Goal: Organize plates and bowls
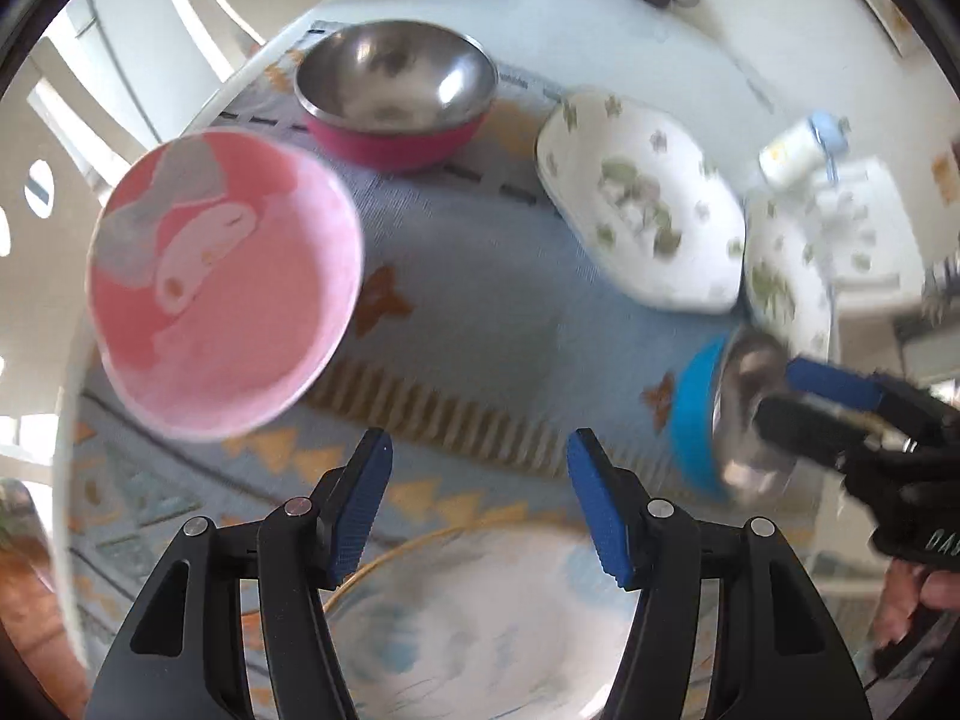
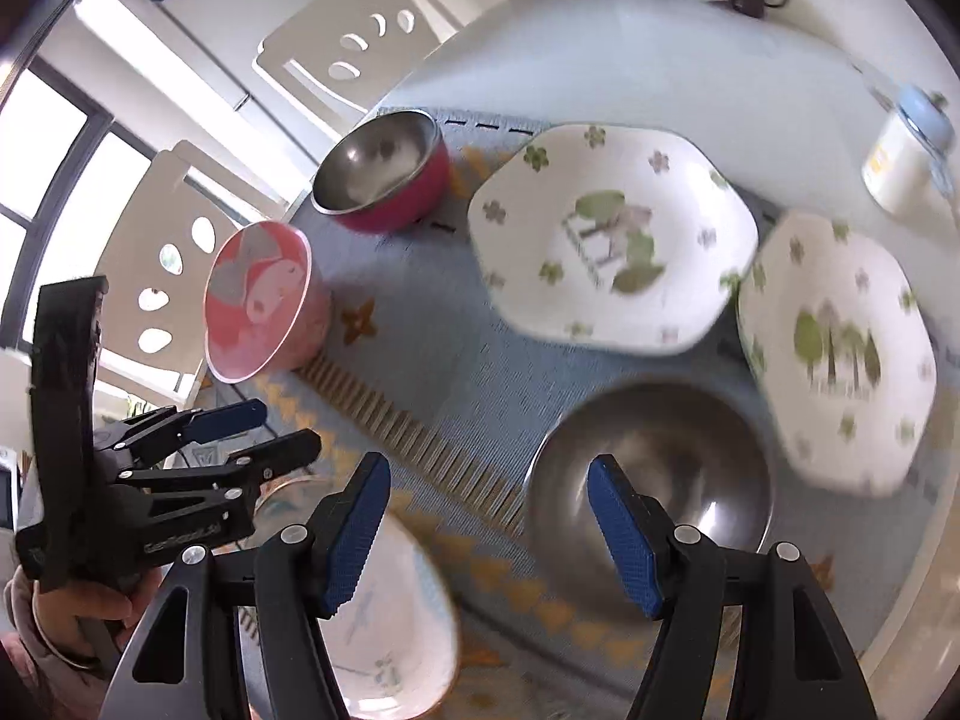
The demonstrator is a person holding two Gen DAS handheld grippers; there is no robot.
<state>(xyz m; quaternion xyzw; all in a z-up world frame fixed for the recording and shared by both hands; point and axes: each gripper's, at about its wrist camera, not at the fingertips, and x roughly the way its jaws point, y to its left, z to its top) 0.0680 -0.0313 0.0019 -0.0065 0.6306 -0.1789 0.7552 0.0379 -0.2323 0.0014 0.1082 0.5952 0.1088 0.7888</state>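
Risk entry: crockery crowded on the bench (image 2: 660,48).
Your left hand-held gripper (image 1: 480,504) and right hand-held gripper (image 2: 489,531) stood apart, empty; a careless descent could have knocked the steel bowl (image 2: 651,480) against the floral plate (image 2: 840,354).

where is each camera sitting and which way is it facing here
Left wrist: rides on the left tool, looking steeply down on the blue mat; pink bowl at left, right tool entering from the right, both open and empty.
Right wrist: rides on the right tool, looking down over the steel bowl; left tool and hand at left.
Shared: pink bowl, red steel bowl, two floral plates.
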